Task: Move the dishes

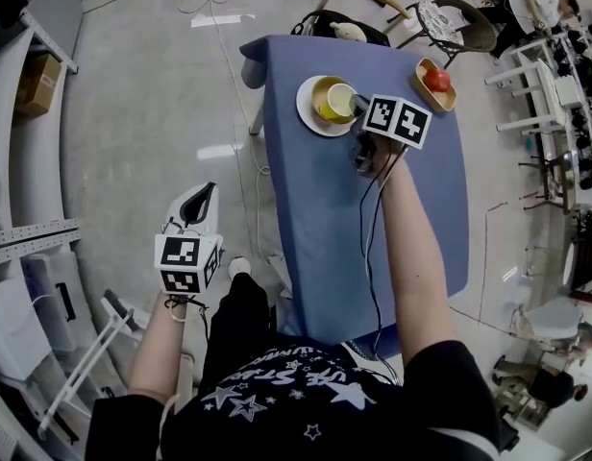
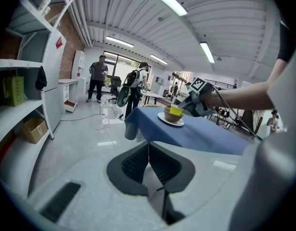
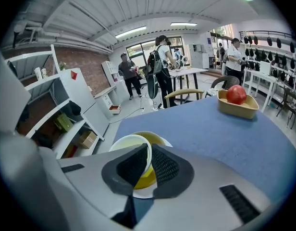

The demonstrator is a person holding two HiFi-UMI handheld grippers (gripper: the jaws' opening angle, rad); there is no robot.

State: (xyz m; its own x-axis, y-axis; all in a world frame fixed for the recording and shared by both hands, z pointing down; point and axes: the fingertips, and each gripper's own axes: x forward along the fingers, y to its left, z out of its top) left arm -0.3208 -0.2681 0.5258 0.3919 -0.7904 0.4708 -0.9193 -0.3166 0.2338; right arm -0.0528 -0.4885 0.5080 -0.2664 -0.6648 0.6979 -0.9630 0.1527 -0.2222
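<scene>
A white plate [image 1: 308,113] lies near the far end of the blue table [image 1: 373,219], with a brown bowl [image 1: 322,92] on it. In the bowl is a yellow cup [image 1: 339,100] with a white inside. My right gripper [image 1: 357,106] reaches to the cup from the near right. In the right gripper view the gripper [image 3: 149,160] is shut on the cup's [image 3: 129,146] near rim, one jaw inside and one outside. My left gripper [image 1: 202,200] hangs over the floor to the left of the table. Its jaws [image 2: 148,153] are shut with nothing between them.
A yellow tray [image 1: 436,83] holding a red apple [image 3: 237,94] sits at the table's far right corner. Chairs [image 1: 363,8] stand beyond the far end. White shelving [image 1: 17,238] lines the left side of the room. People stand in the background.
</scene>
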